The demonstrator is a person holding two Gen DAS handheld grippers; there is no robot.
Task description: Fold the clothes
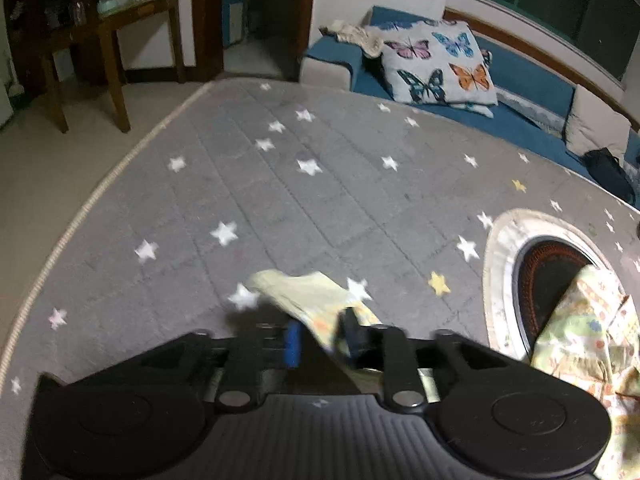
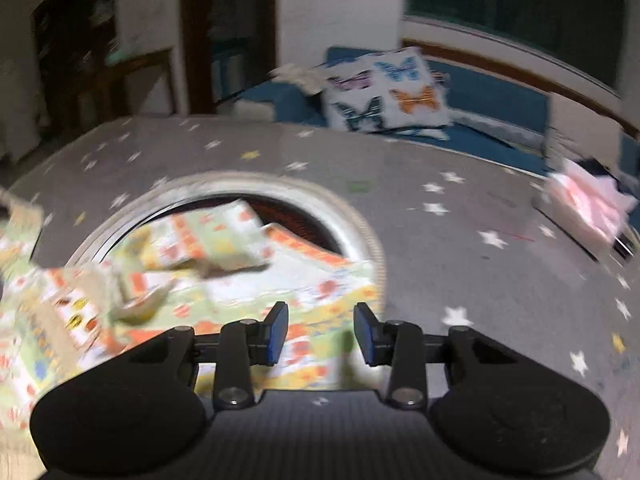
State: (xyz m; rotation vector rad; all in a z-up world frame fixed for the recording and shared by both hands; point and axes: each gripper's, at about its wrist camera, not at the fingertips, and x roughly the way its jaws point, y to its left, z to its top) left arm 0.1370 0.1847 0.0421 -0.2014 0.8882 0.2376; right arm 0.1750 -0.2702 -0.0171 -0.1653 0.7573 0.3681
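A pale green and yellow patterned garment (image 2: 248, 280) lies crumpled over a round hole in the grey star cloth, its bulk also at the right edge of the left wrist view (image 1: 588, 340). My left gripper (image 1: 320, 338) is shut on a corner of this garment (image 1: 308, 300) and holds it above the cloth. My right gripper (image 2: 322, 330) is open and empty, hovering just above the garment's near edge. Both views are blurred by motion.
The grey star-printed cloth (image 1: 280, 184) covers the table, with a rimmed round opening (image 1: 504, 248). A folded pink garment (image 2: 588, 208) lies at the far right. A blue sofa (image 1: 520, 80) with a butterfly cushion (image 1: 436, 64) stands behind. A wooden side table (image 1: 116, 40) is far left.
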